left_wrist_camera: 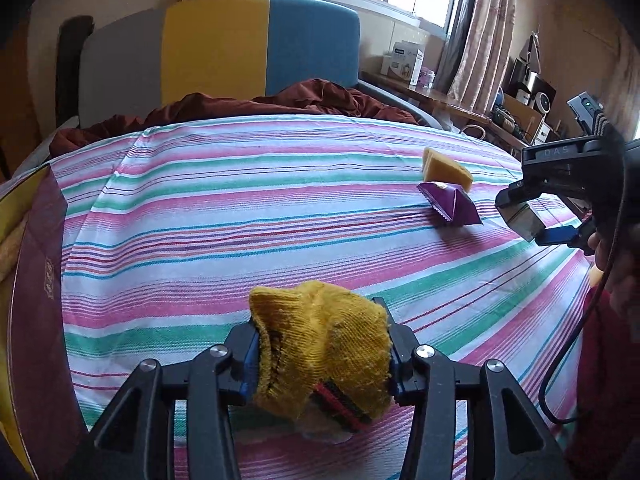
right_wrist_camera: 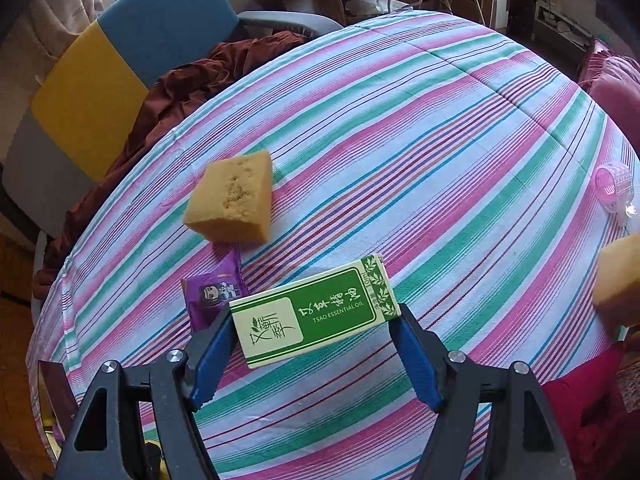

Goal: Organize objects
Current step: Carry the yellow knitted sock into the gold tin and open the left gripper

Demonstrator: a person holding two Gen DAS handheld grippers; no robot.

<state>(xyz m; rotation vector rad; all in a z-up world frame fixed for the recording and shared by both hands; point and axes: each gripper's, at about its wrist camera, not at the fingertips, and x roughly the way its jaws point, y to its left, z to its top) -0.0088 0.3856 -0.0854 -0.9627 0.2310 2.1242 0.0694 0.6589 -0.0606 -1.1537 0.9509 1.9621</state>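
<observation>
My left gripper [left_wrist_camera: 320, 354] is shut on a yellow knitted sock [left_wrist_camera: 324, 348], held just above the striped bedsheet [left_wrist_camera: 240, 208]. My right gripper [right_wrist_camera: 316, 320] is shut on a green and cream essential oil box [right_wrist_camera: 314, 314], held by its two ends above the sheet; that gripper also shows at the right edge of the left wrist view [left_wrist_camera: 520, 220]. A yellow sponge [right_wrist_camera: 232, 200] and a purple snack packet [right_wrist_camera: 210, 294] lie on the sheet beyond the box. Both also show in the left wrist view, the sponge [left_wrist_camera: 446, 170] behind the packet [left_wrist_camera: 450, 204].
A dark red box [left_wrist_camera: 36, 280] stands at the left edge of the bed. A second sponge [right_wrist_camera: 620, 280] and a pink hair roller [right_wrist_camera: 614, 192] sit at the right. A red-brown blanket [left_wrist_camera: 280, 104] and a yellow and blue headboard [left_wrist_camera: 256, 44] lie beyond the sheet.
</observation>
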